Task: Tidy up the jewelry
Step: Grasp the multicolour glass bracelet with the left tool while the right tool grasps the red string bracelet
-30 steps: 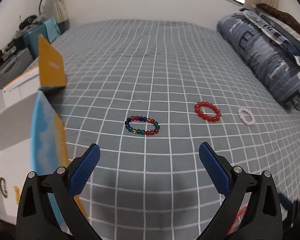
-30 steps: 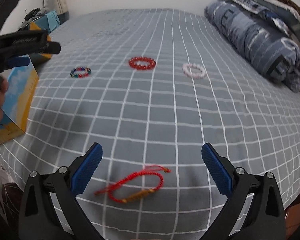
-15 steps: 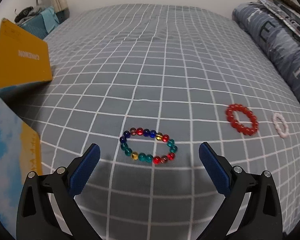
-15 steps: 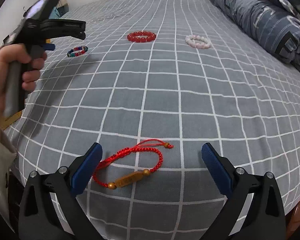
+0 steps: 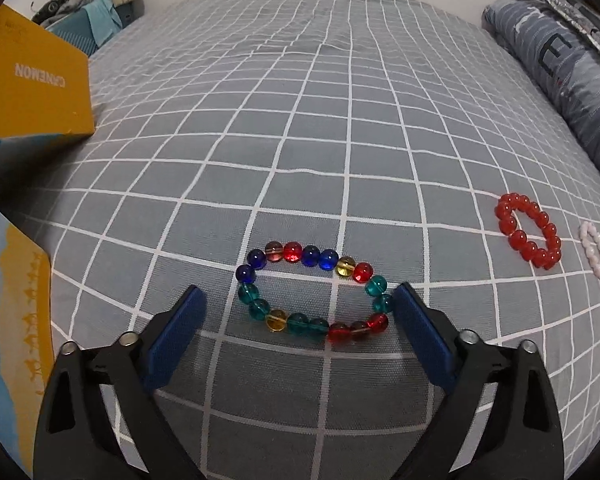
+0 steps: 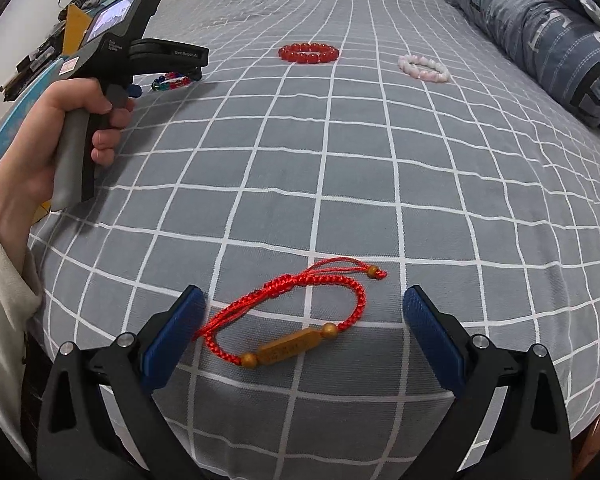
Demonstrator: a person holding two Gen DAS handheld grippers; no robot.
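Left wrist view: the multicoloured glass-bead bracelet [image 5: 314,293] now lies between the wide-open jaws of the left gripper [image 5: 298,308], closer than before. Right gripper [image 6: 304,308], jaws wide, frames the red cord bracelet [image 6: 292,316]. Four bracelets lie on the grey checked bed [image 5: 300,140]: also one red bead bracelet [image 5: 528,236], one pale pink bead bracelet [image 5: 594,250].

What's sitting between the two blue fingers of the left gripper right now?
In the left wrist view, the multicoloured bead bracelet lies on the checked bedsheet between the open left gripper fingers, ungrasped.
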